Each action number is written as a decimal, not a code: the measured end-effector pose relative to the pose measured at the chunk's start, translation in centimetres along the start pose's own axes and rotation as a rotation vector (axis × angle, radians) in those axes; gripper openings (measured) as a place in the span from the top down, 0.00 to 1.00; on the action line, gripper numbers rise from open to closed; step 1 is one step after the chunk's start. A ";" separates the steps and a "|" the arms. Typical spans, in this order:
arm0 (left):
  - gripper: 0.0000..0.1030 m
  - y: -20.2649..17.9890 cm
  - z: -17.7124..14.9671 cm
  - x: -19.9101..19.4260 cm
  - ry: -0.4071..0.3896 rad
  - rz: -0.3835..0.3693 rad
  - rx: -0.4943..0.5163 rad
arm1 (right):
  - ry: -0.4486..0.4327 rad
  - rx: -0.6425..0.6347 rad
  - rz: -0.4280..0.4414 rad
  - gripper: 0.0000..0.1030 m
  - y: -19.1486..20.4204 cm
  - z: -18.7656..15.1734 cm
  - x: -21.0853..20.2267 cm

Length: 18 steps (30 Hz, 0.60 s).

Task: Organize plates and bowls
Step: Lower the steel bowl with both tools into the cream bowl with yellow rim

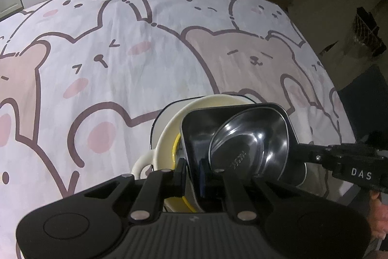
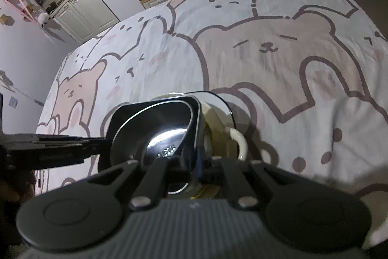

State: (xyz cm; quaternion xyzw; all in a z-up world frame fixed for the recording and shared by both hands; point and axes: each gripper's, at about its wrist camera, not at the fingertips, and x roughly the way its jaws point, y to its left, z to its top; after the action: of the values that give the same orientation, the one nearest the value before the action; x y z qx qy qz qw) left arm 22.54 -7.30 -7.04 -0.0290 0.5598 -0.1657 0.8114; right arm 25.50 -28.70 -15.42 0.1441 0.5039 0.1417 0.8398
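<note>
Both tools clamped on one dark square metal dish, on opposite edges. Left tool pinching the dish's near rim in the left wrist view, pads tight on the thin wall. Right tool gripping the opposite rim, seen in the right wrist view; also visible reaching in from the right of the left view. Inside the dish, a round shiny steel bowl, tilted against the wall. Beneath and partly nested, a cream ceramic bowl with side handles and a yellow inner edge. Whole stack close above or on the desk, covered by a cartoon bear cloth; contact not clear.
</note>
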 end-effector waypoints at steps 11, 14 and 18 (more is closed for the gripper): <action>0.89 0.0 -0.1 0.1 0.012 0.005 0.011 | 0.025 -0.014 -0.018 0.94 0.2 -0.2 0.9; 0.89 -0.1 0.0 0.2 0.017 0.010 0.017 | 0.027 -0.014 -0.020 0.94 0.1 -0.2 0.9; 0.89 -0.4 -0.2 0.4 0.027 0.021 0.037 | 0.029 -0.013 -0.025 0.94 0.1 -0.1 1.0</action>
State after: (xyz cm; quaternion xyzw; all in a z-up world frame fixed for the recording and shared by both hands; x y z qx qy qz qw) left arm 22.41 -7.73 -7.38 -0.0056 0.5678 -0.1680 0.8058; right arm 25.85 -28.21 -16.25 0.1302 0.5170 0.1366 0.8349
